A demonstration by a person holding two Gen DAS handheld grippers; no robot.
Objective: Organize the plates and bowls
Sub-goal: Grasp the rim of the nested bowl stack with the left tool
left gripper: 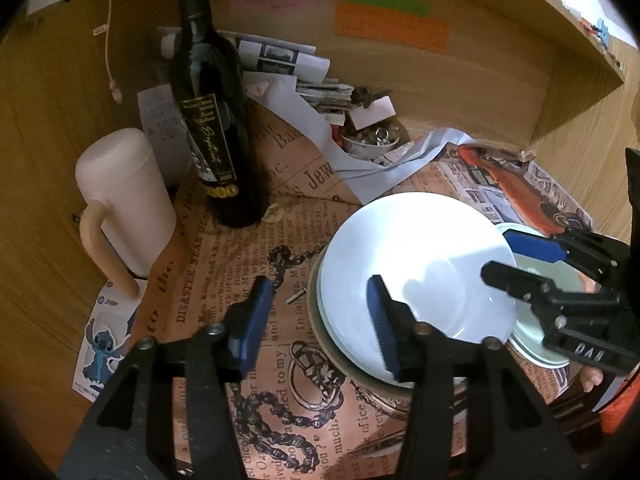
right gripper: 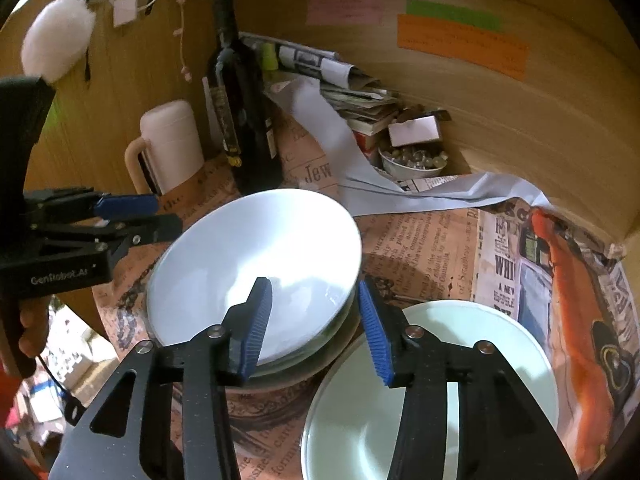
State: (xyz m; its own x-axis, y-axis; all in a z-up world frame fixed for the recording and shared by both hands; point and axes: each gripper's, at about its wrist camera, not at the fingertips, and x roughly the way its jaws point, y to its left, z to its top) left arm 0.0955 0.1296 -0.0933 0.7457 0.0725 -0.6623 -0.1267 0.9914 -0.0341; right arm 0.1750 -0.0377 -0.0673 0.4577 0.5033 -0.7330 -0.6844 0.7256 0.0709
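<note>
A wooden back panel (right gripper: 500, 128) with pink, green and orange paper notes (right gripper: 460, 42) rises behind the newspaper-covered tabletop (right gripper: 420, 240).

Wine bottle (left gripper: 216, 120) and mug (left gripper: 124, 200) close behind stacked plates (left gripper: 412, 268).

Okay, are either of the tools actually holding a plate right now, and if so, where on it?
Neither. The left tool and right tool each straddle the white plate's rim, but their pads stand clear of it.
</note>
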